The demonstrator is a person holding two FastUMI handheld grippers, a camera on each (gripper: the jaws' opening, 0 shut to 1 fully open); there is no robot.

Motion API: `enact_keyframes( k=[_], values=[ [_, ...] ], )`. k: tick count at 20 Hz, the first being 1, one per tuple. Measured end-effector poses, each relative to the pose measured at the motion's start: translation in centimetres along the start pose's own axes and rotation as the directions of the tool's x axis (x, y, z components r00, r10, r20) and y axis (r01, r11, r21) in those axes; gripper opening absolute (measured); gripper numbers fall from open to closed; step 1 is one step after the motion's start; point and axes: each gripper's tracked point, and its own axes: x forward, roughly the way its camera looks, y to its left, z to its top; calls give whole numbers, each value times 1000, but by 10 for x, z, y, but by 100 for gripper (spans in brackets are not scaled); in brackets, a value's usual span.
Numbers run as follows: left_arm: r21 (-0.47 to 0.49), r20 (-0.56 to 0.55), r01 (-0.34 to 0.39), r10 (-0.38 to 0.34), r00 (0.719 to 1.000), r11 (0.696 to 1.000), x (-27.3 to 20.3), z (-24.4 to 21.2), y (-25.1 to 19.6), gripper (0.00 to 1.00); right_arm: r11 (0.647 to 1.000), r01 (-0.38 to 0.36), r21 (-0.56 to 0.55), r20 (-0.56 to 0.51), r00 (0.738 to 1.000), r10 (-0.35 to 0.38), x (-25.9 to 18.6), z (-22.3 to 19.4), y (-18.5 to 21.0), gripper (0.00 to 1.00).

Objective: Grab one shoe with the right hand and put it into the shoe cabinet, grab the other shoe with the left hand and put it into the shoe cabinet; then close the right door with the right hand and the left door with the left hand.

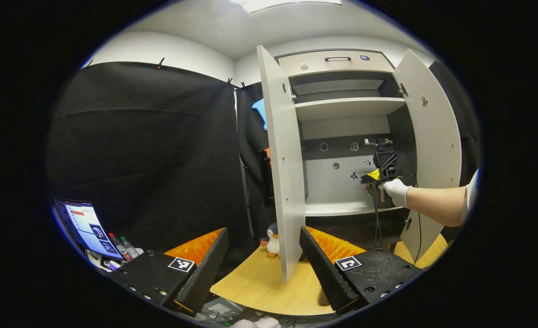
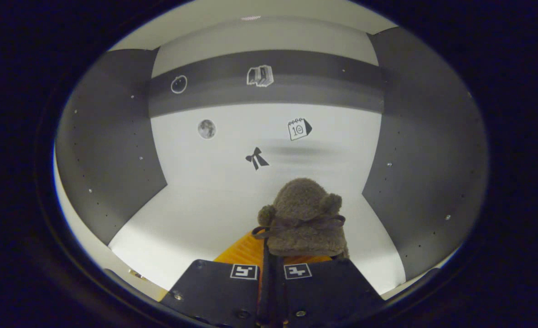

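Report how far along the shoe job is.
Nothing is finished yet. In hand: the right hand-held gripper is shut on a fuzzy brown shoe, held inside the cabinet. Left: release it, stow the other shoe with the open left hand-held gripper, close both open doors.

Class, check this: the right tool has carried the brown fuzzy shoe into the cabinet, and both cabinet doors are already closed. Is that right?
Not quite. The right tool does hold the brown fuzzy shoe inside the cabinet, but the left gripper view shows the left door and right door open.

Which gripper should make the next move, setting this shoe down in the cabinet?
Right. The right gripper already holds the shoe inside the cabinet, over the shelf. The left gripper is open outside, holding nothing.
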Motion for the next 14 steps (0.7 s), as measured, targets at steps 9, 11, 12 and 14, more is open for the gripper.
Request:
enact_keyframes(
  k=[9,11,12,14],
  values=[
    [-17,1,-9,9,1000,1000,-1,-2,1,96,999,22,31,-191,982,-16,1,-15,3,19],
    [-16,3,-5,5,1000,1000,-1,-2,1,100,999,10,35,-161,987,-4,-10,-8,6,29],
    [-16,3,-1,1,1000,1000,0,-1,1,96,999,13,37,-149,989,-7,-18,-6,6,47],
    [-16,8,7,-7,1000,1000,0,0,1,96,997,0,71,-114,993,8,-34,2,11,64]
  ],
)
